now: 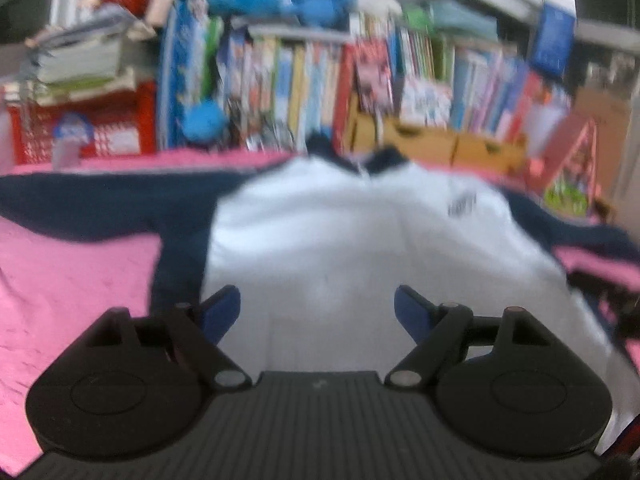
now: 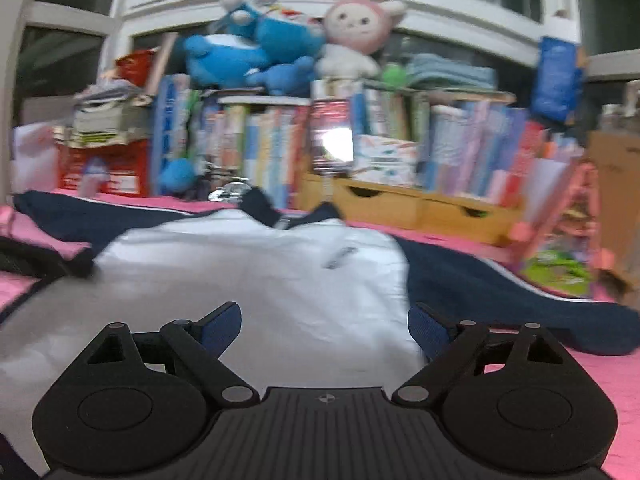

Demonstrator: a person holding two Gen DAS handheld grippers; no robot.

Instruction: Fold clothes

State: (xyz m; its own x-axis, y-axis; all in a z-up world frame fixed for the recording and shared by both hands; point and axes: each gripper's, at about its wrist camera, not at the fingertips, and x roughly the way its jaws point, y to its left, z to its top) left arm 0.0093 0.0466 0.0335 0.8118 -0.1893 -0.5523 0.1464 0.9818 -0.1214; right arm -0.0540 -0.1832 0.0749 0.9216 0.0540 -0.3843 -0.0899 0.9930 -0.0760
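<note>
A white-and-navy jacket lies spread flat on a pink bed. Both the left gripper and right gripper hover above it, jaws spread and empty. Folding seems not yet begun; next probably calls for pinching a sleeve.

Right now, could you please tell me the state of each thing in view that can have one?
Jacket: spread flat on the pink cover, front up, not yet folded.
Sleeves: stretched out to both sides.
Collar: open at the neck.
Left gripper: open, nothing between the fingers.
Right gripper: open, nothing between the fingers.
Wooden drawers: shut.
</note>
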